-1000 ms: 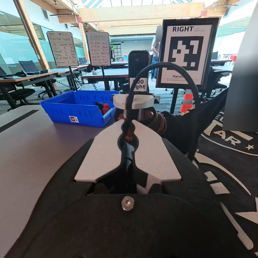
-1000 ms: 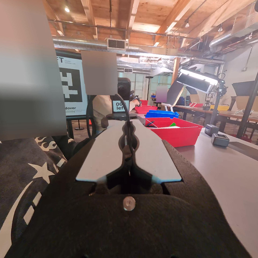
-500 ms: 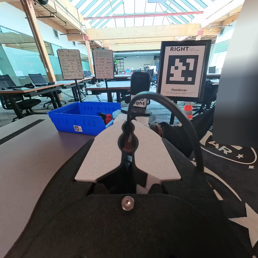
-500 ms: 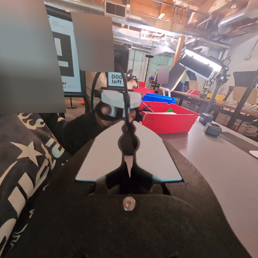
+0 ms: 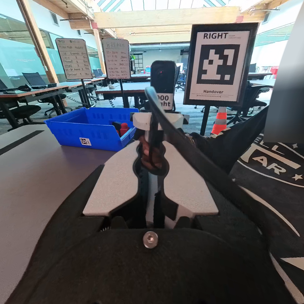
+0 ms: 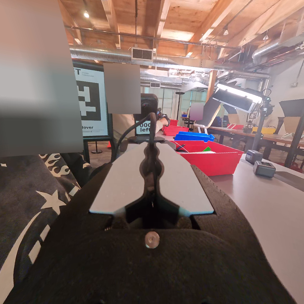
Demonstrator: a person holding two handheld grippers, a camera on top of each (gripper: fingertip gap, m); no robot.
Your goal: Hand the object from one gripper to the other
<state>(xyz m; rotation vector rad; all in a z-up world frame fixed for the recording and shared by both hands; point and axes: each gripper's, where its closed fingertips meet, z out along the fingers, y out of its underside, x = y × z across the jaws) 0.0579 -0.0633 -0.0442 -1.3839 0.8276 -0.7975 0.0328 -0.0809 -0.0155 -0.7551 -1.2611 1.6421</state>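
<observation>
While held nose to nose above the edge of the grey tabletop (image 5: 41, 172), met at one short stretch of thin black rubber cable (image 5: 189, 148). Found the white-fingered left gripper (image 5: 152, 144) parted to a narrow gap, with the strand hanging upright between its tips, seemingly untouched on either side. Found the matching right gripper (image 6: 151, 145) pressed together on that same strand, which rose from its tips, arched overhead and fell toward the person's dark printed shirt (image 6: 32, 197). Judged the cable to sit with the right side already. Reckoned a straight backward pull of the left, along its own fingers and across the strand's vertical run, enough to clear the loop.
</observation>
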